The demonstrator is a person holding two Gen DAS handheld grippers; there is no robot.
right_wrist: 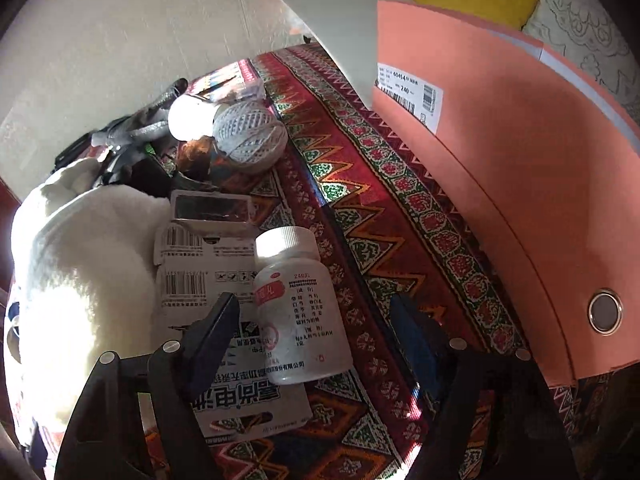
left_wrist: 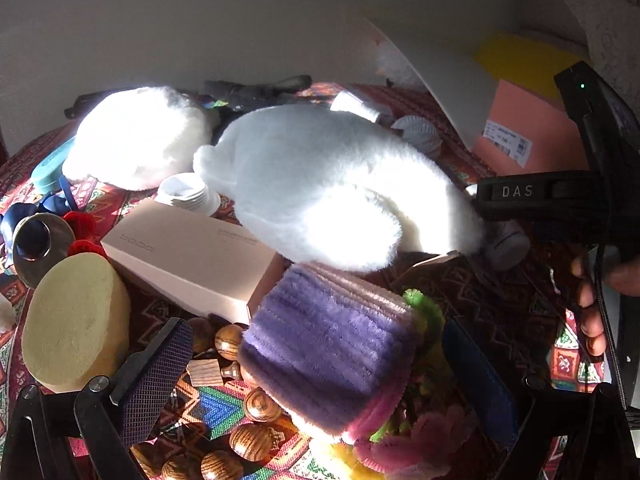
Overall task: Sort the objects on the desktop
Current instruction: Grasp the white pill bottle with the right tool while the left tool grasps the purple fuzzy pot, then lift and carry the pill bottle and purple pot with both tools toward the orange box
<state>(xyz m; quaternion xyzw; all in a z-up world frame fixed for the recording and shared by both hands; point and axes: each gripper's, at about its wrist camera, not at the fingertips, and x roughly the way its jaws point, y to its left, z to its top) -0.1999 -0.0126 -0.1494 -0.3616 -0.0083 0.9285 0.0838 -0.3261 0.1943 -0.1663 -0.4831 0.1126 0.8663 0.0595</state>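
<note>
Both tools open; left straddles purple bundle; right straddles bottle

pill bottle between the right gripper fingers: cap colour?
White, ribbed cap on a translucent white pill bottle. Clearest in the right wrist view.

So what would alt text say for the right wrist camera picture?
A white pill bottle lies on its side between the open jaws of the right gripper, resting partly on a printed card over a red patterned cloth. A salmon-pink box stands at right, and white plush fills the left.
</note>
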